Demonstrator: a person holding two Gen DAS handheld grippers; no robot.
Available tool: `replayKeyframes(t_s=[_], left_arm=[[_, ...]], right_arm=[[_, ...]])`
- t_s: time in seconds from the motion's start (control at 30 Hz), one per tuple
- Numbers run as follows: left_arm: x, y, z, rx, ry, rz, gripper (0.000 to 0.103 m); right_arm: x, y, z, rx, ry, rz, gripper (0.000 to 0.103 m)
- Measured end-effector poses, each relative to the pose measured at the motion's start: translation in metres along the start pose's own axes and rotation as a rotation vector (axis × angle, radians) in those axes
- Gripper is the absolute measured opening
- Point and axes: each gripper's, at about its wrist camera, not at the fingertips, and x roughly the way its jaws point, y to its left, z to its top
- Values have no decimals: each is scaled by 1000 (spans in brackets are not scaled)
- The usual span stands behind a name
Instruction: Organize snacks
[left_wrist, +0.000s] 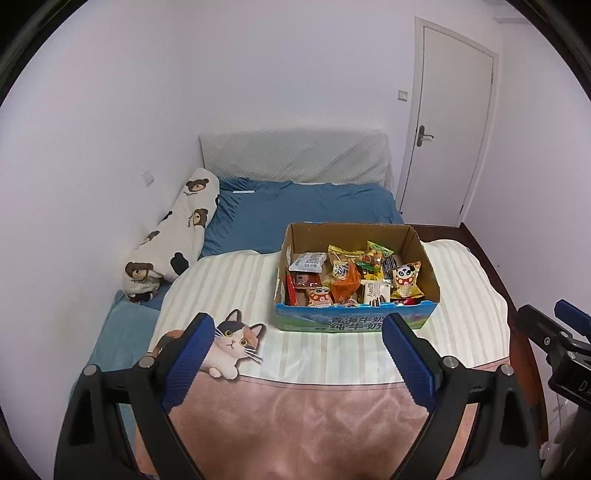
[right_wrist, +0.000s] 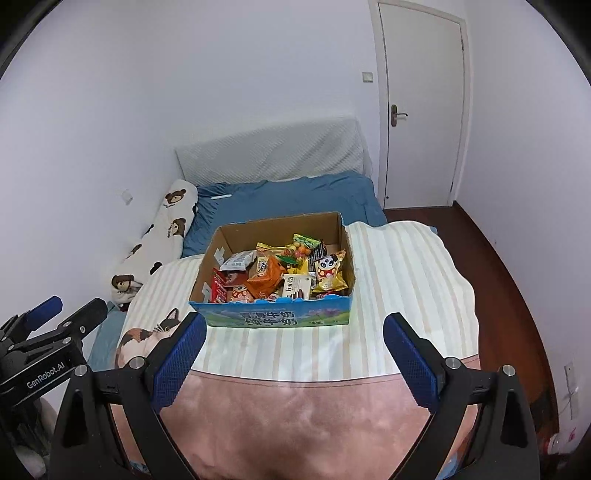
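A bed with a blue sheet (left_wrist: 295, 206) carries a soft striped cream-and-pink blanket (left_wrist: 258, 280). On it, far right, sits an open cardboard box (left_wrist: 354, 321) of crinkly snack packets (left_wrist: 347, 277). Left gripper (left_wrist: 299, 332) and right gripper (right_wrist: 295, 332) hover nearer, angled down, both released and empty.

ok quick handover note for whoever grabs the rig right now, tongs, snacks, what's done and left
Left tongs: open, empty, short of the box.
Right tongs: open, empty, also short of it.
Cardboard box sits on the striped blanket on the bed, with the snack packets piled loosely inside.
Done: nothing visibly sorted; no packet lies outside the box.
Left: all the organizing.
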Motion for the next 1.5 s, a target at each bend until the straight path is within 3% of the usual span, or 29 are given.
replayKeyframes(t_s=[0.33,0.43,0.57,0.87,1.1,1.5], left_arm=[[-4,2,-3,-23,-6,-5,93],[5,1,0,-21,5,-15,103],[16,-2,4,-15,-2,-3,103],[69,-7,14,-4,35,22,103],[122,-14,21,22,129,22,103],[169,-25,30,41,199,33,103]], right_arm=[[-9,7,-2,-28,-20,-16,99],[1,4,-1,-17,-10,-15,103],[19,1,2,-3,0,-43,103],[69,-9,19,13,5,-92,103],[115,-10,27,20,64,-95,103],[165,-9,40,3,119,-125,103]])
